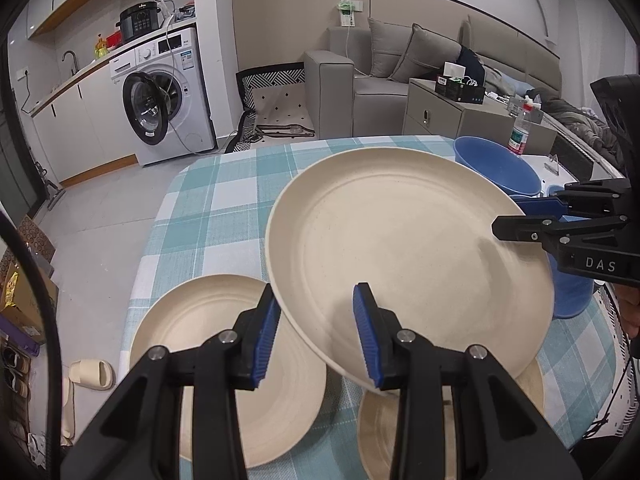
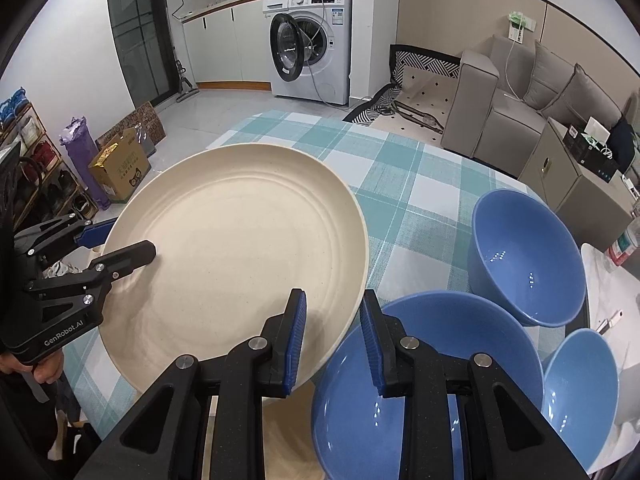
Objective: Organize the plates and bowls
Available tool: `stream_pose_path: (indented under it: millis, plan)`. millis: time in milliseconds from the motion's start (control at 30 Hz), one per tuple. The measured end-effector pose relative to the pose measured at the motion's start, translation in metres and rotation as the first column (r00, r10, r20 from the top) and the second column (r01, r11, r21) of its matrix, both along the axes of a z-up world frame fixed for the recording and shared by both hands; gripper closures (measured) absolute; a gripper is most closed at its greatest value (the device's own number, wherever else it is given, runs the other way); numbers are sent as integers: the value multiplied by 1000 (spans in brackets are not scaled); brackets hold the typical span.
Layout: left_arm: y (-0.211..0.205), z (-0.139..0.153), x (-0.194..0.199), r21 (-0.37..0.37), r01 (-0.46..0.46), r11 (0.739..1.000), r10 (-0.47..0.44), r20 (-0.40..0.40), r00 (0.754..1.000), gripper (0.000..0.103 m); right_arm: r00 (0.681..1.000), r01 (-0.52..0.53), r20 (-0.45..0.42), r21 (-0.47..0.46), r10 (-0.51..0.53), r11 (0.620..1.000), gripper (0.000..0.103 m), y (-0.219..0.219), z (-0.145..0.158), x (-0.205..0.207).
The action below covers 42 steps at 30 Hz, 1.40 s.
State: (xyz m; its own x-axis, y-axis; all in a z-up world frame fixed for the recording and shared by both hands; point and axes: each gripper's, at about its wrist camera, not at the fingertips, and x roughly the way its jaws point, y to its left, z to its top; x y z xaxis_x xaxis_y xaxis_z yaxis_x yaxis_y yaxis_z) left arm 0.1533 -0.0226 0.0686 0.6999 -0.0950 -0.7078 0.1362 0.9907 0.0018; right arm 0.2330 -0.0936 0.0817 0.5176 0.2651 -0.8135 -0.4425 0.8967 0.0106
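Note:
A large cream plate (image 1: 400,248) (image 2: 240,260) hangs tilted above the checked tablecloth (image 1: 216,200) (image 2: 420,208). My left gripper (image 1: 316,340) (image 2: 130,236) is shut on its near-left rim, one finger over the plate and one under. My right gripper (image 2: 332,340) (image 1: 510,214) is shut on the opposite rim. A second cream plate (image 1: 216,364) lies flat on the table at lower left. A third cream plate (image 1: 400,432) (image 2: 288,420) lies under the held one, mostly hidden. Three blue bowls (image 2: 528,260) (image 2: 420,368) (image 2: 580,392) stand at the right.
A water bottle (image 1: 519,132) stands behind the bowls at the table's far right. A small white item (image 2: 610,319) lies beside the bowls. Off the table are a washing machine (image 1: 160,100), a grey sofa (image 1: 360,80), a cardboard box (image 2: 118,168) and slippers (image 1: 92,374).

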Motion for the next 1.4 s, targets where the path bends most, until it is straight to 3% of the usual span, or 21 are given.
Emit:
stream_pose_path:
  millis: [1400]
  plan:
    - [-10, -20, -81, -6, 50, 999, -50, 23, 998, 67, 999, 7, 31, 23, -8, 1000, 75, -13, -12, -89]
